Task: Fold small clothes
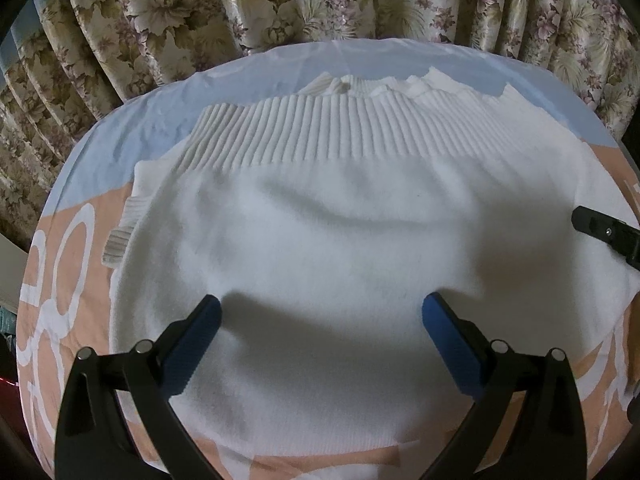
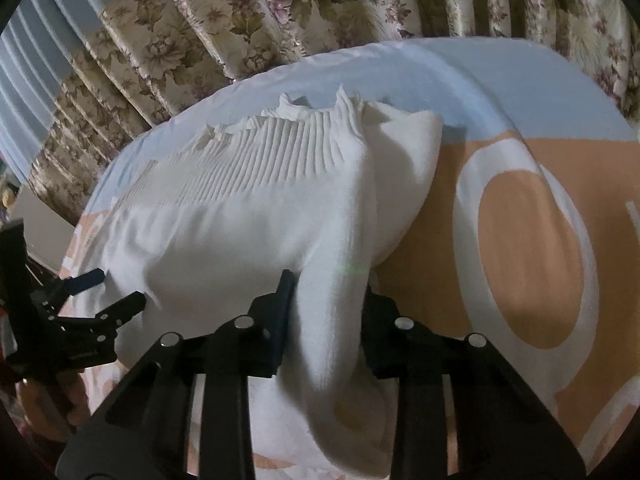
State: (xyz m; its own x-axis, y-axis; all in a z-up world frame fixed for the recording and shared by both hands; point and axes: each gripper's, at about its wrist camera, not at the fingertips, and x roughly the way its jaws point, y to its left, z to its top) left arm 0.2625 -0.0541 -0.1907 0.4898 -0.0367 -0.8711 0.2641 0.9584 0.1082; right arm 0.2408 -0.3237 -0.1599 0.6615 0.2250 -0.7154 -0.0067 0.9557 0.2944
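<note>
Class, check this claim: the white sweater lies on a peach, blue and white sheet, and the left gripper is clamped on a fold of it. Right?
Wrong gripper. The right gripper pinches the sweater, as the right wrist view shows; the left gripper hangs open over it. The sheet is as stated.

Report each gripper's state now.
Left gripper: open, holding nothing, over the white sweater.
Right gripper: shut on the sweater's edge.
</note>
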